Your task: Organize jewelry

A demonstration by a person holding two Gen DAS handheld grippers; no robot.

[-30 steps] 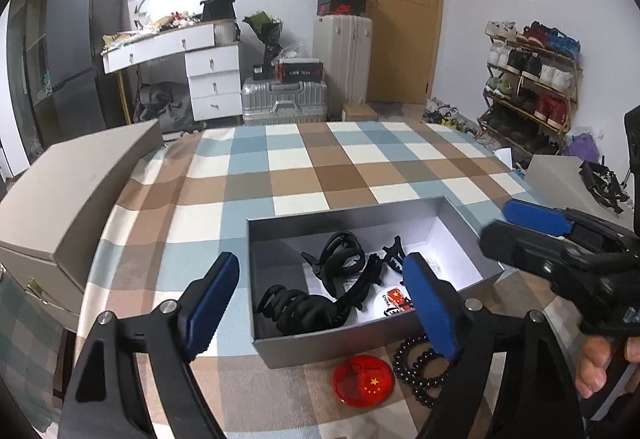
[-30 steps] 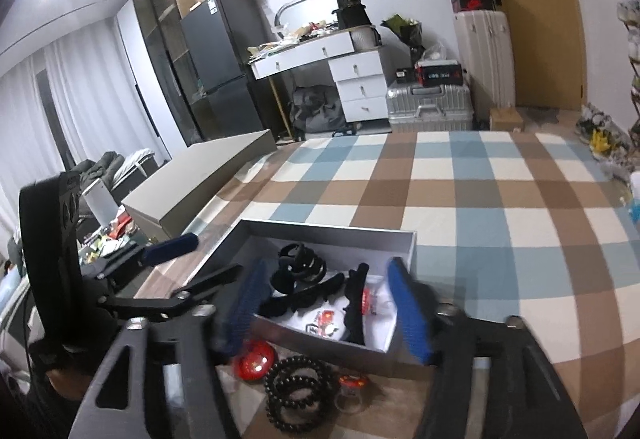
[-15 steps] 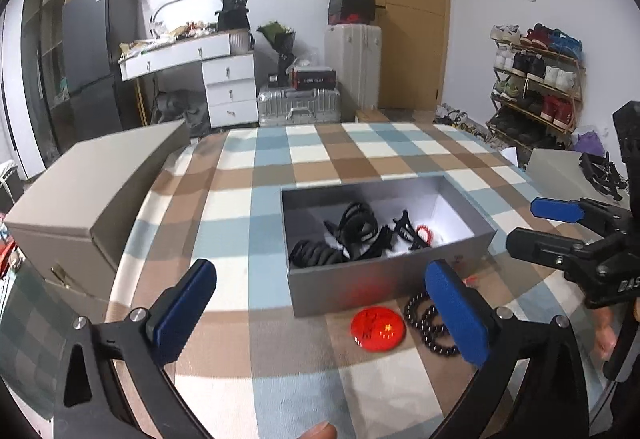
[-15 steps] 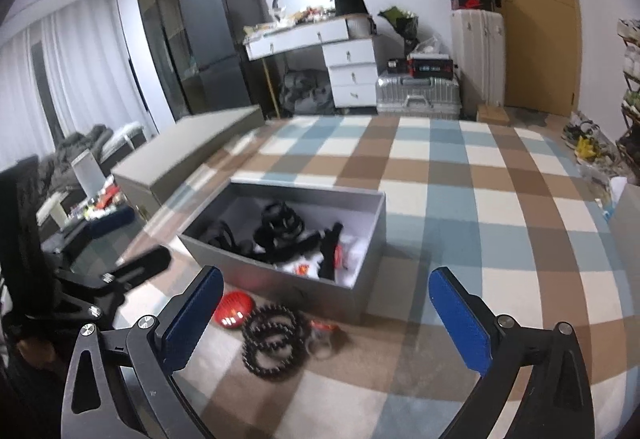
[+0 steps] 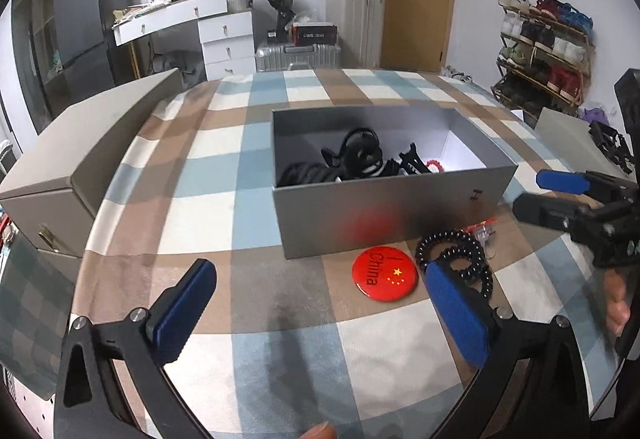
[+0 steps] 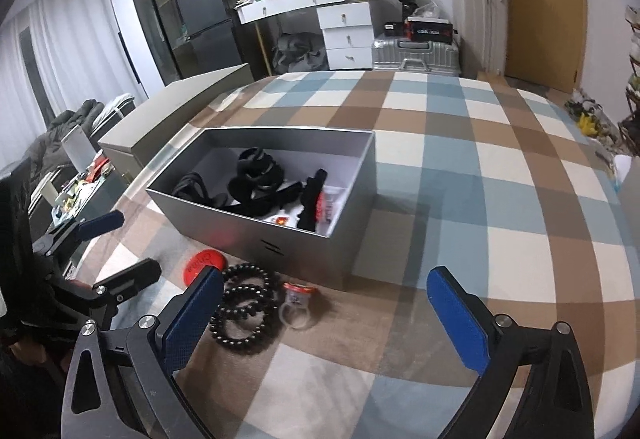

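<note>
**Both grippers wide over the loose pieces in front of the grey box**

I see the grey box on the checked table, its long side running across my left view, black hair clips heaped inside. Just in front of the box lie a red badge, black bead bracelets coiled flat, and a small clear ring. My left gripper stands wide, empty. My right gripper is closing slightly, nothing between its pads.
</note>
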